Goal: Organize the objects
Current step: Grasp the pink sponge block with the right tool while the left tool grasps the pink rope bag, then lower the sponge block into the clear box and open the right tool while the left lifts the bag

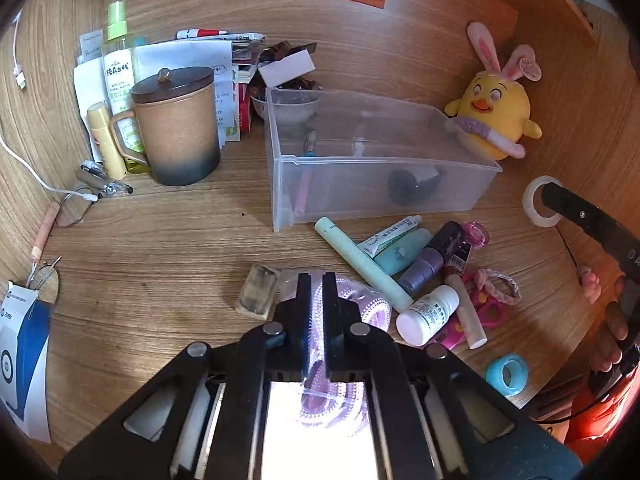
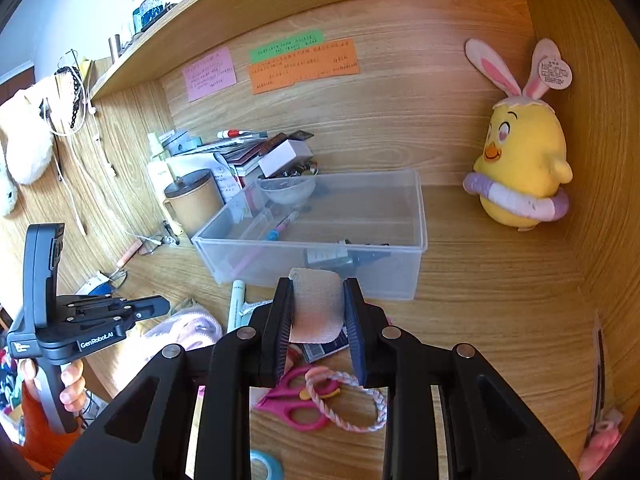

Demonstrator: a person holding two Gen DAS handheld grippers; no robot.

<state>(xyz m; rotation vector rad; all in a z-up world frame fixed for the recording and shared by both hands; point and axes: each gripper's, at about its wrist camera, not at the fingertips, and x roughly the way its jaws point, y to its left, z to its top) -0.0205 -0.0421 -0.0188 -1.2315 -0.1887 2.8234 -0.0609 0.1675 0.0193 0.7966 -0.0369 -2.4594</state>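
Note:
A clear plastic bin (image 1: 384,184) (image 2: 320,276) stands on the wooden desk with a pink pen and dark items inside. My left gripper (image 1: 317,280) is shut on a clear bag holding a pink beaded cord (image 1: 360,300), low over the desk. My right gripper (image 2: 317,292) is shut on a pale pink tube (image 2: 316,304), held in front of the bin. Beneath it lie pink scissors (image 2: 298,400) and a braided hair tie (image 2: 360,404). A pile of tubes and bottles (image 1: 408,256) lies in front of the bin.
A brown lidded mug (image 1: 176,124), spray bottle (image 1: 118,64) and papers stand at the back left. A yellow plush chick (image 1: 496,116) (image 2: 524,168) sits at the right. A blue tape roll (image 1: 508,374), a white bottle (image 1: 428,314) and a small clear block (image 1: 258,294) lie nearby.

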